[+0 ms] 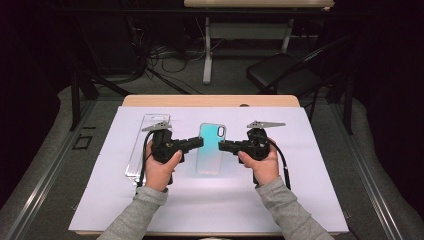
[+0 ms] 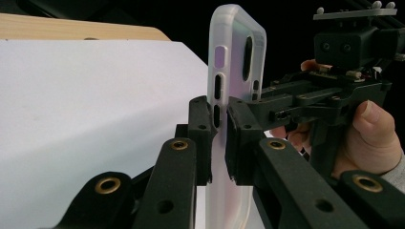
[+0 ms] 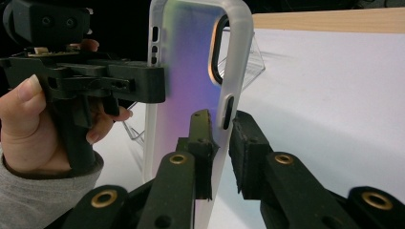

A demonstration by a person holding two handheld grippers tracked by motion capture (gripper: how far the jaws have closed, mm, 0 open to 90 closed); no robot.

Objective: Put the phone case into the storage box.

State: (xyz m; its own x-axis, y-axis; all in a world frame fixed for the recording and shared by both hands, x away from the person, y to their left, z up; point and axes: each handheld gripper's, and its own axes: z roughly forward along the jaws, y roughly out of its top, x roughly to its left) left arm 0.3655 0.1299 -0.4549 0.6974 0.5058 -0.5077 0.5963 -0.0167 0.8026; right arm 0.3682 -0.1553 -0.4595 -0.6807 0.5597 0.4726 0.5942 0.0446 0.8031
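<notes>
Phone case (image 1: 210, 148) hangs above the tabletop (image 1: 300, 200) centre, clamped edgewise: left tool (image 1: 199, 142) nips its left edge, right tool (image 1: 223, 145) its right. Keep both tools level; avoid twisting the flexible shell.

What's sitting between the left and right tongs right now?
The phone case, in the high view. The left tongs clamp its left edge; the right tongs meet its right edge.
</notes>
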